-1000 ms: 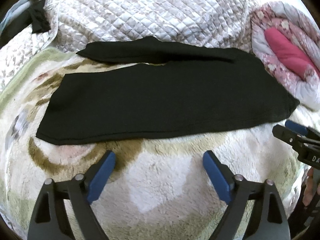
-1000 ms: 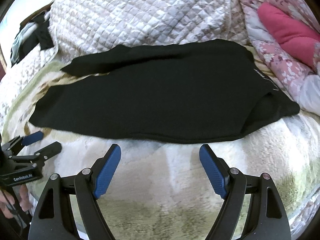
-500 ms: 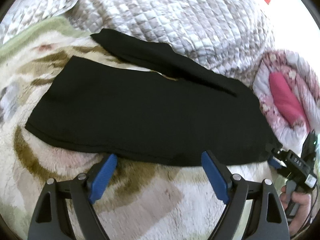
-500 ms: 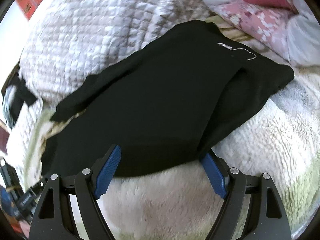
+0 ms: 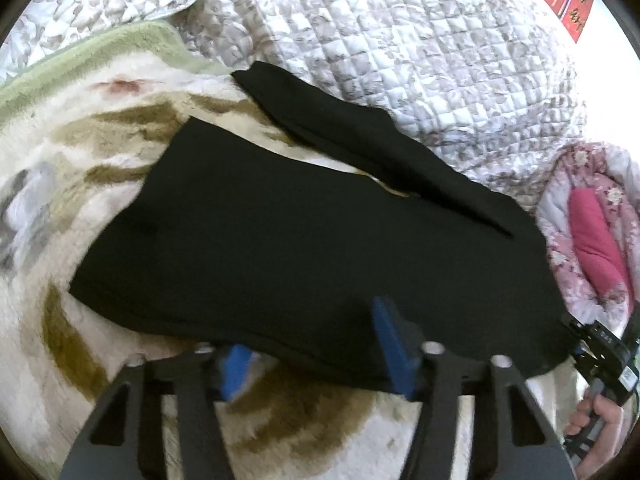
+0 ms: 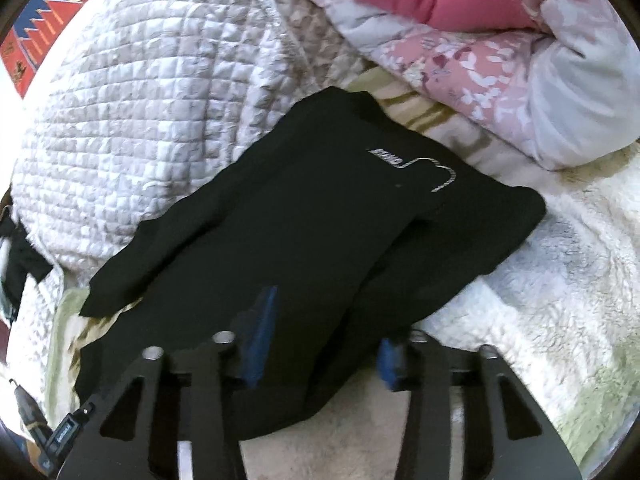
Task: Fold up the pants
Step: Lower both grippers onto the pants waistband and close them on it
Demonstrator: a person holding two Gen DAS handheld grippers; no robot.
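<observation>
Black pants point(image 5: 304, 248) lie flat across the fleece blanket point(image 5: 320, 432), mid-frame. Both claws, wide apart and short of the hem a second ago, now straddle the near edge: left claw point(image 5: 316, 354) and right claw point(image 6: 324, 344) closing on fabric. Lift-and-fold likely next.

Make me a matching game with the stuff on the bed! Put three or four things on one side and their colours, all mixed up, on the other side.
Things:
1. pants
2. quilted cover
3. pads of the left claw
4. cushion inside the flowery blanket

Colours:
A. pink
B. black
C. blue
D. white and grey

Pairs: 1-B, 2-D, 3-C, 4-A
</observation>
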